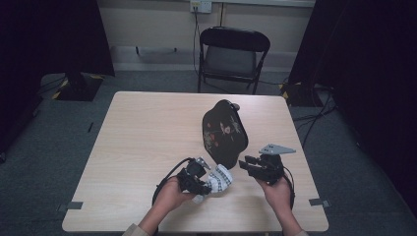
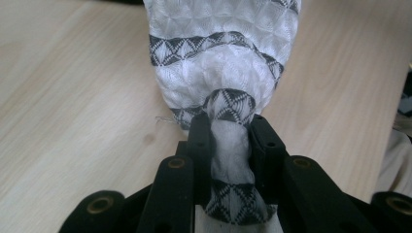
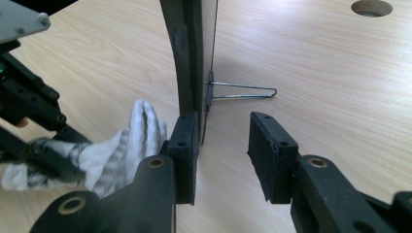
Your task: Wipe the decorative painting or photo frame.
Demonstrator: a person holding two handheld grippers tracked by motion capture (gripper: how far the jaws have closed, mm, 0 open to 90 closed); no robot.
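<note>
A black oval plaque [image 1: 225,132] painted with flowers and birds stands upright on the table, leaning on a wire stand [image 3: 243,92] behind it. My left gripper [image 1: 209,183] lies low near the table's front edge. It is shut on a white cloth with grey patterned bands [image 2: 223,58], bunched between its jaws [image 2: 231,128]. The cloth's loose end rests on the table by the plaque's foot [image 3: 131,136]. My right gripper [image 1: 244,164] is open at the plaque's near edge [image 3: 187,48]. Its left fingertip sits against that edge, and the gap between the jaws [image 3: 226,141] holds nothing.
The light wooden table [image 1: 147,128] has a round hole [image 3: 371,7] near its far side. A black folding chair [image 1: 233,54] stands behind the table. Dark curtains hang on both sides, and cables lie on the floor to the right.
</note>
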